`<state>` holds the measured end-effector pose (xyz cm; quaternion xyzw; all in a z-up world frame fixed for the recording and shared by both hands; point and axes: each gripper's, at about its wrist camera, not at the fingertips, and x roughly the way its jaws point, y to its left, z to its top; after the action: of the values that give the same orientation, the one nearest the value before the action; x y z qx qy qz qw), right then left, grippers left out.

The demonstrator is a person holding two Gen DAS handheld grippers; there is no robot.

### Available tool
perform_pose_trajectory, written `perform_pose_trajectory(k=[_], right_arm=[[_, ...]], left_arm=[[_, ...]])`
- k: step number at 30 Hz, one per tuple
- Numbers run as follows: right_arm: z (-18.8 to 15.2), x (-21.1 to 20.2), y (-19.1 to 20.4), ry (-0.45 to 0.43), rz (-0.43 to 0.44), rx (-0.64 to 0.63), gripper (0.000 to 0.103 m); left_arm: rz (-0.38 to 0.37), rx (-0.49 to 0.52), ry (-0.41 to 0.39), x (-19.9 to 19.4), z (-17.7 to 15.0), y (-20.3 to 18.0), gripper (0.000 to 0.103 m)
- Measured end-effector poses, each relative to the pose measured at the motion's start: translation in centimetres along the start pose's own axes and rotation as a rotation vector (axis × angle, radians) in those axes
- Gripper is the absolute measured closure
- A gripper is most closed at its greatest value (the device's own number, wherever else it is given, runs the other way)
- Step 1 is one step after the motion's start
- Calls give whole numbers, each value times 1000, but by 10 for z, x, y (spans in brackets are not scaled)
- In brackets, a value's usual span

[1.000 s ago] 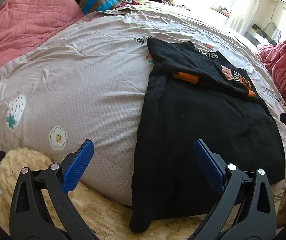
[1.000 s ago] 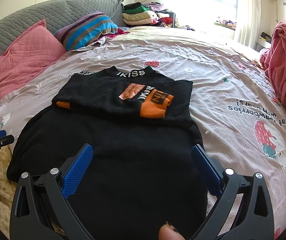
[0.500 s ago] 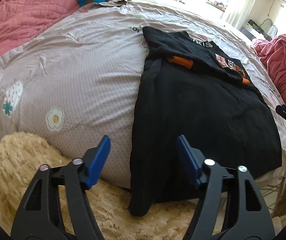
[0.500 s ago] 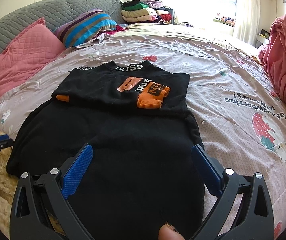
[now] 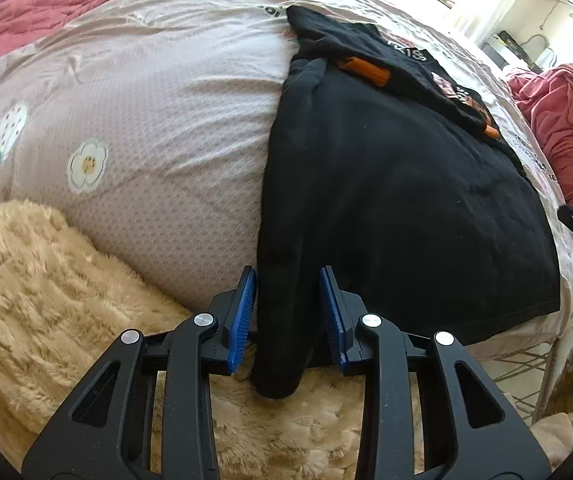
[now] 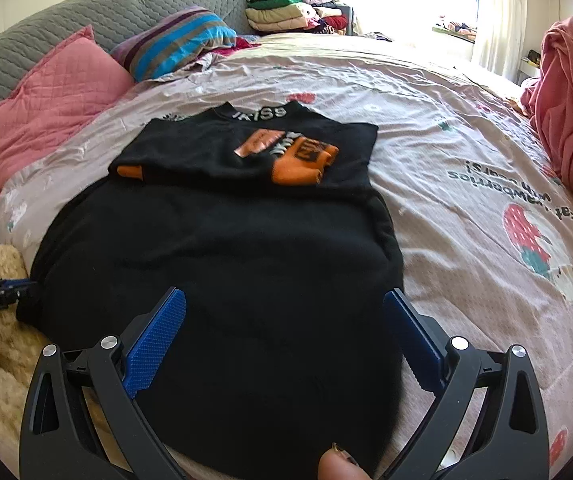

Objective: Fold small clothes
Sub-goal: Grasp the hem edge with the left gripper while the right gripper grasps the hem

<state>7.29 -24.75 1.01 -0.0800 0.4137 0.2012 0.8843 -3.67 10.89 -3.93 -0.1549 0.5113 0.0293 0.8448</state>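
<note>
While the left gripper [image 5: 287, 308] has been closing around the black knit garment's [image 5: 386, 184] dangling corner, seemingly untouched, the right gripper [image 6: 284, 344] gapes.

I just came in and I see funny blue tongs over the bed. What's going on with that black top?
A person is folding a black top spread out on the bed, holding tongs in each hand. The sleeves with orange cuffs are already folded across the chest. The left tongs have just been closing around the bottom corner of the top hanging off the bed's edge; the blue pads do not look pressed on it yet. The right tongs hover wide open over the hem.
</note>
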Motion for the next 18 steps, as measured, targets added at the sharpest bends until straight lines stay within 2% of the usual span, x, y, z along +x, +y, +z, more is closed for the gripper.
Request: perform_pose_trajectory(k=[11,18], right_arm=[[-35,-11,-13,87,32,-4,5],[-55,-21,-26,137,64,20,6]], left_arm=[[-23,-12,2,4,-5,4,77],[-10,-6,3,4,-8,2,77]])
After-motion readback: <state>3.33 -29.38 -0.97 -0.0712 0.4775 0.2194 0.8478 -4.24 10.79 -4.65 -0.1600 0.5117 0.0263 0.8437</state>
